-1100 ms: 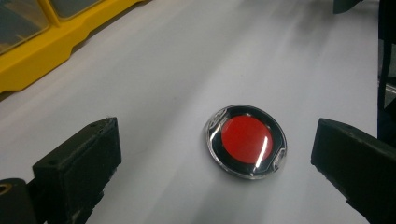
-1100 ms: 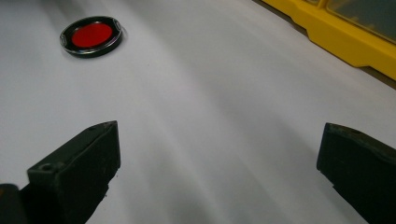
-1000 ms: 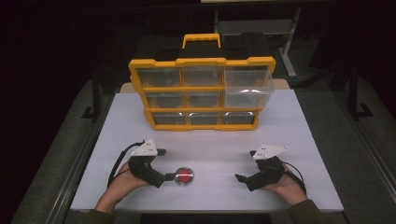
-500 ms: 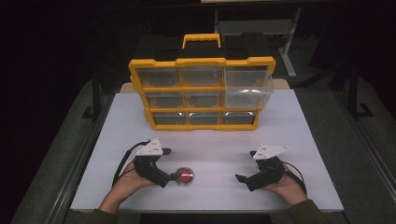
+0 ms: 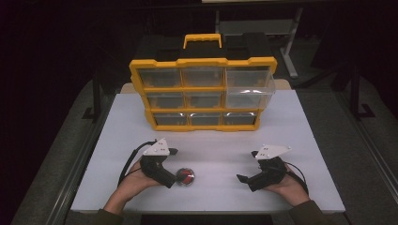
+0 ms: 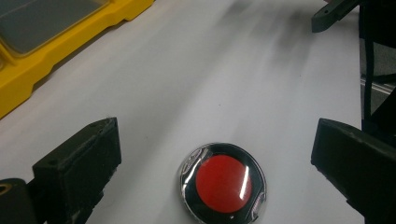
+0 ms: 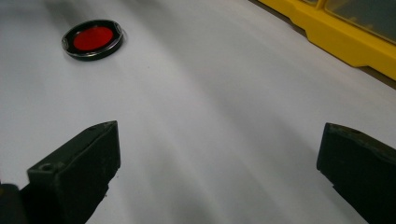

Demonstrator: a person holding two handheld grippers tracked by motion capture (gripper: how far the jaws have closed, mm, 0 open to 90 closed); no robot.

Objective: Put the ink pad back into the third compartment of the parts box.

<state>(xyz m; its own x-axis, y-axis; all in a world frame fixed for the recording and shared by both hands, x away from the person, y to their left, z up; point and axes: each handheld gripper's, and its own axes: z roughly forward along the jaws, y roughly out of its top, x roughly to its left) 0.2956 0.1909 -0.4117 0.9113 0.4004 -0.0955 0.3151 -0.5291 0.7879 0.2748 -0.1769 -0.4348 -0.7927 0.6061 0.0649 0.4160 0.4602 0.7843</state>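
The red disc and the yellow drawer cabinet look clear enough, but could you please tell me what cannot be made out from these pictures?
- Red disc: left gripper view, near rim cut off by the bottom edge; what it is stays unclear.
- Yellow drawer cabinet: high view, drawer contents too small and dim behind the clear fronts.
- Left gripper: high view, its tips merge with the disc, so contact is unclear.

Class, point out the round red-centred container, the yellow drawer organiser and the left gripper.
round red-centred container (image 6: pixel 223 184), left gripper view, red lid centre
yellow drawer organiser (image 5: pixel 202 62), high view, top frame
left gripper (image 5: pixel 174 178), high view, between the jaw tips
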